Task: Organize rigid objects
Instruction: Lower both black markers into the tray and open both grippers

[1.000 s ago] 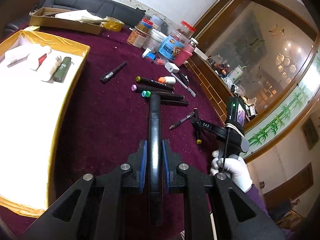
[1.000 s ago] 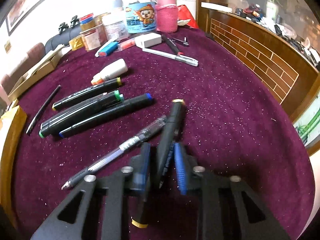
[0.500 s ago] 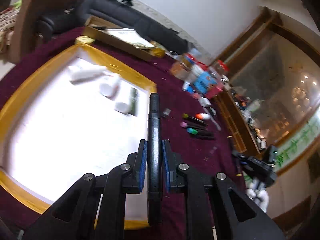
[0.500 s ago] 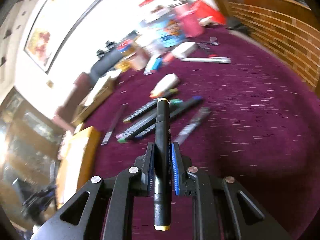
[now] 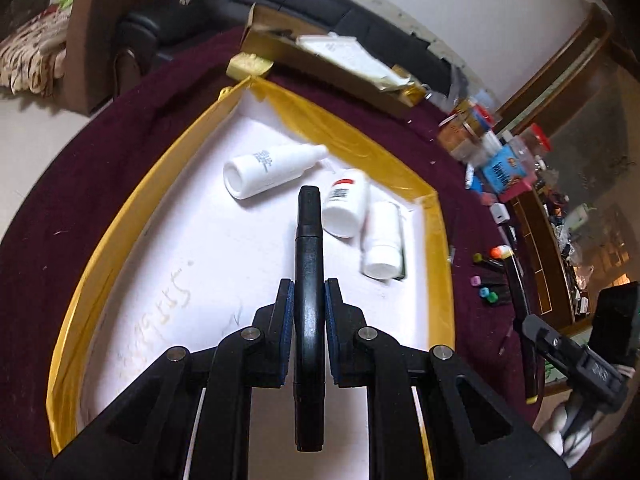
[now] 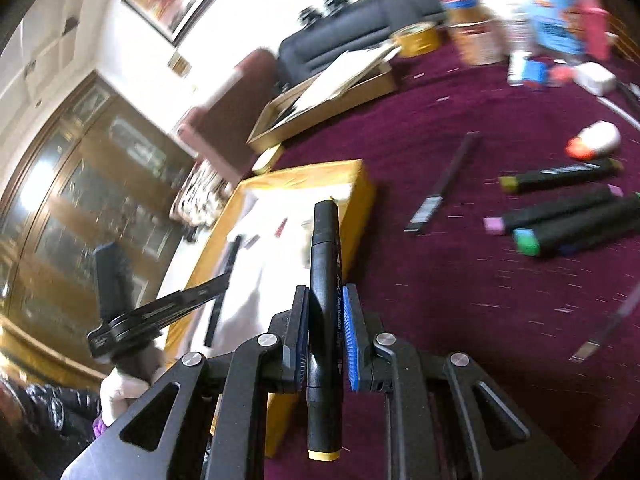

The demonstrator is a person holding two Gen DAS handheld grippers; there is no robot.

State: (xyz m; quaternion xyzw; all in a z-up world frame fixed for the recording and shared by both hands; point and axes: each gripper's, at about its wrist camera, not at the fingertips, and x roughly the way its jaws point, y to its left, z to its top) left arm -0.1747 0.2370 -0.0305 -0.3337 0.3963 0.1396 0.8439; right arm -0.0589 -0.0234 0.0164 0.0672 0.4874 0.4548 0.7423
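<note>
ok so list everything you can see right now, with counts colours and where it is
tray: one, gold rim, white floor, on the maroon cloth
white bottles: three, lying inside the tray
loose markers: about four, black with coloured caps, on the cloth right of the tray
glue bottle: one, white with orange tip, beyond the markers
cardboard box: one, tan, behind the tray
jars and tins: several, mixed colours, at the far table edge
left gripper: shut on a black marker above the tray
right gripper: shut on a yellow-ended marker near the tray
</note>
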